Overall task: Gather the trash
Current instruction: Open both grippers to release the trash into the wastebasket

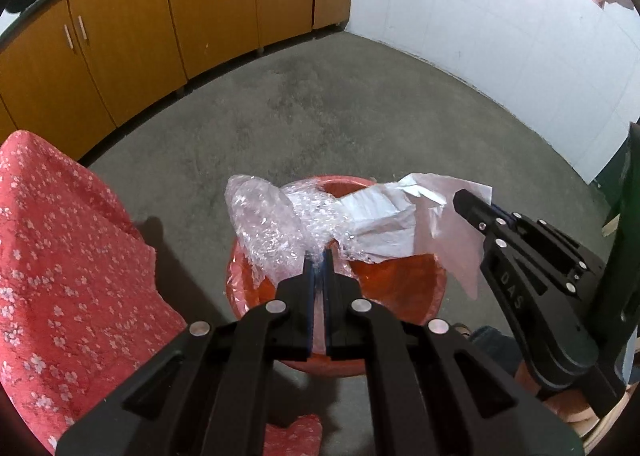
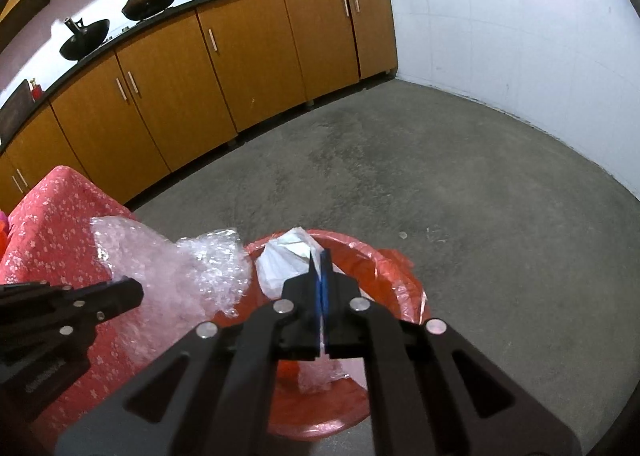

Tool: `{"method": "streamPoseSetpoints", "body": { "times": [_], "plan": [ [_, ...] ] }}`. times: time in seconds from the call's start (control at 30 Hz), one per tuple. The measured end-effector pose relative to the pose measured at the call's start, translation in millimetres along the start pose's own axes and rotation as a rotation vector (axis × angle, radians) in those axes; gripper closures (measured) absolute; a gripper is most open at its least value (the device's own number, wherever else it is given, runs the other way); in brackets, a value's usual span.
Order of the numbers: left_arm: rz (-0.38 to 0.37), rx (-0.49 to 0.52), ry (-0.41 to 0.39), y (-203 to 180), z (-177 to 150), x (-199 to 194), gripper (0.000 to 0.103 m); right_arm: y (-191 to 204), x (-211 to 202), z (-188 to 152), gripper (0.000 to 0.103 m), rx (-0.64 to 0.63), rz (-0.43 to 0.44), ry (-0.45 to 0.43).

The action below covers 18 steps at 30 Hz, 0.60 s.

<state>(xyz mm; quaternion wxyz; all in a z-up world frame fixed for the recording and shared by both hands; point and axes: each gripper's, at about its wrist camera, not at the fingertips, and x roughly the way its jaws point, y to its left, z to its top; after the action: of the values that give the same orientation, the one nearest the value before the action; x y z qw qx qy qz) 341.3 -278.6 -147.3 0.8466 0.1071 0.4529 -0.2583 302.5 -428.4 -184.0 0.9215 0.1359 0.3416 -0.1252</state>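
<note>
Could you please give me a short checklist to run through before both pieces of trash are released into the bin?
1. Left gripper has its fingers shut on the bubble wrap: ok.
2. Right gripper has its fingers shut on the white paper: ok.
3. Red bin sits directly below both pieces: ok.
4. The bin's red liner bag is folded over the rim and the mouth is open: ok.
5. Bubble wrap is fully within the rim: not ok; part of it hangs out toward the floral cloth.
6. Room left inside the bin: cannot tell; the trash hides most of the inside.
</note>
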Motion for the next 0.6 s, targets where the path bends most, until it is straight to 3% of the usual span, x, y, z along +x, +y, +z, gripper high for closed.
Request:
{"method": "streamPoseSetpoints", "body": {
  "times": [0.3, 0.4, 0.5, 0.6],
  "plan": [
    [0.008, -0.031, 0.016, 6.1, 0.2, 2.3, 0.097, 0.0, -4.5, -4.6, 0.090, -0.004, 0.012, 0.001],
    [0.011, -0.043, 0.010, 9.5, 0.6, 1.5, 0.090, 0.4, -7.7, -2.5, 0.089, -0.006, 0.008, -0.004],
    [0.011, -0.056, -0.002, 11.7, 1.1, 0.4, 0.076, 0.1, -13.0, -0.2, 0.089, -0.002, 0.009, -0.015],
    [0.008, -0.064, -0.009, 13.8, 2.1, -2.4, 0.076, 0.9, -20.2, 1.9, 0.089, -0.008, 0.015, -0.030]
  ]
}}
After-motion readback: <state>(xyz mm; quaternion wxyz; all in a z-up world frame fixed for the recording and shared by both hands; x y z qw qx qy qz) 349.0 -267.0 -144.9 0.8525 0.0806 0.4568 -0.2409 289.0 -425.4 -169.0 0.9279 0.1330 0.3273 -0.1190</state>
